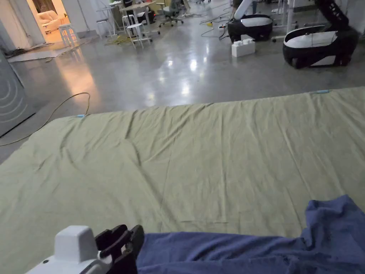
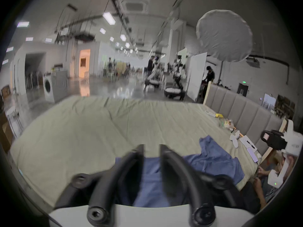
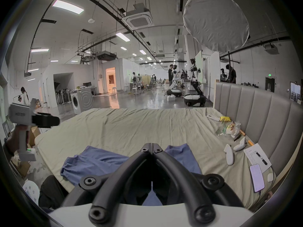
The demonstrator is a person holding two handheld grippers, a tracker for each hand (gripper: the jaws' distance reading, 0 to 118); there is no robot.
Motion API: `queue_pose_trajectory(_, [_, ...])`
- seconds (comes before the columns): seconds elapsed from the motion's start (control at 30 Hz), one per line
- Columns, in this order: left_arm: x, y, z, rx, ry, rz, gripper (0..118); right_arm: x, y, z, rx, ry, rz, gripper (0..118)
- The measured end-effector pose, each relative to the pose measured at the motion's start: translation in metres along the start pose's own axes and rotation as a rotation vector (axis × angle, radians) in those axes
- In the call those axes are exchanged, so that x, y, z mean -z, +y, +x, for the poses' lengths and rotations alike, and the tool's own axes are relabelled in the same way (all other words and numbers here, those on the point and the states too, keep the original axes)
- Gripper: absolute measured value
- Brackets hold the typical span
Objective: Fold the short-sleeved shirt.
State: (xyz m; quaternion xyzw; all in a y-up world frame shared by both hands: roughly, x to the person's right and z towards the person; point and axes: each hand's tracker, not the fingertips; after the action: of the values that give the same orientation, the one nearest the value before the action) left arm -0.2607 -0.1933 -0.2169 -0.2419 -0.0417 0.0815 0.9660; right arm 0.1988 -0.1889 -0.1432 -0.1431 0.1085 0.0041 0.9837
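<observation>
Green bedsheet (image 1: 199, 157), blue shirt (image 1: 228, 253) cut off, blurred left gripper (image 2: 151, 148)

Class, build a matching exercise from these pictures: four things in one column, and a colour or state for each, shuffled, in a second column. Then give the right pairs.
Things
1. shirt
2. bed sheet
3. left gripper
4. right gripper

Colour or state
A. jaws closed, tips together
B. blue, lying crumpled at the near edge of the bed
C. jaws apart
D. pale green, wrinkled, spread over the bed

Pairs: 1-B, 2-D, 3-C, 4-A
</observation>
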Motion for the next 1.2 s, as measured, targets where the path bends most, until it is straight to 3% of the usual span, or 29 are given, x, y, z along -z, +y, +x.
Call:
queue_pose_trajectory(0.07, [0.045, -0.008, -0.022, -0.031, 0.015, -0.124, 68, 0.003, -0.007, 0.002, 0.006, 0.001, -0.039, 0])
queue_pose_trajectory(0.27, [0.177, -0.034, -0.061, -0.079, 0.062, -0.350, 68, 0.000, -0.021, 0.012, 0.032, -0.024, -0.105, 0])
queue_pose_trajectory(0.4, [0.230, -0.051, -0.073, -0.097, 0.101, -0.467, 67, -0.004, -0.025, 0.018, 0.028, -0.060, -0.137, 0])
queue_pose_trajectory(0.57, [0.248, -0.060, -0.068, 0.028, 0.189, -0.501, 35, -0.004, -0.032, 0.028, 0.050, -0.098, -0.176, 0])
queue_pose_trajectory(0.63, [0.244, -0.060, -0.056, 0.138, 0.180, -0.494, 30, 0.001, -0.036, 0.032, 0.069, -0.105, -0.187, 0])
queue_pose_trajectory(0.67, [0.245, -0.061, -0.050, 0.177, 0.178, -0.498, 15, 0.005, -0.037, 0.034, 0.085, -0.106, -0.197, 0])
queue_pose_trajectory(0.83, [0.263, -0.068, -0.037, 0.205, 0.225, -0.570, 11, 0.066, -0.035, 0.073, 0.114, -0.135, -0.245, 3])
queue_pose_trajectory(0.87, [0.265, -0.067, -0.038, 0.177, 0.208, -0.595, 11, 0.085, -0.033, 0.087, 0.153, -0.146, -0.296, 17])
queue_pose_trajectory(0.93, [0.266, -0.063, -0.042, 0.172, 0.186, -0.625, 11, 0.132, -0.031, 0.122, 0.227, -0.141, -0.377, 66])
queue_pose_trajectory(0.97, [0.268, -0.060, -0.044, 0.176, 0.176, -0.634, 11, 0.155, -0.033, 0.138, 0.280, -0.129, -0.437, 80])
queue_pose_trajectory(1.07, [0.270, -0.058, -0.046, 0.169, 0.162, -0.656, 11, 0.220, -0.041, 0.173, 0.253, -0.153, -0.606, 79])
queue_pose_trajectory(1.2, [0.264, -0.060, -0.038, 0.152, 0.173, -0.657, 11, 0.285, -0.075, 0.190, 0.189, -0.208, -0.795, 79])
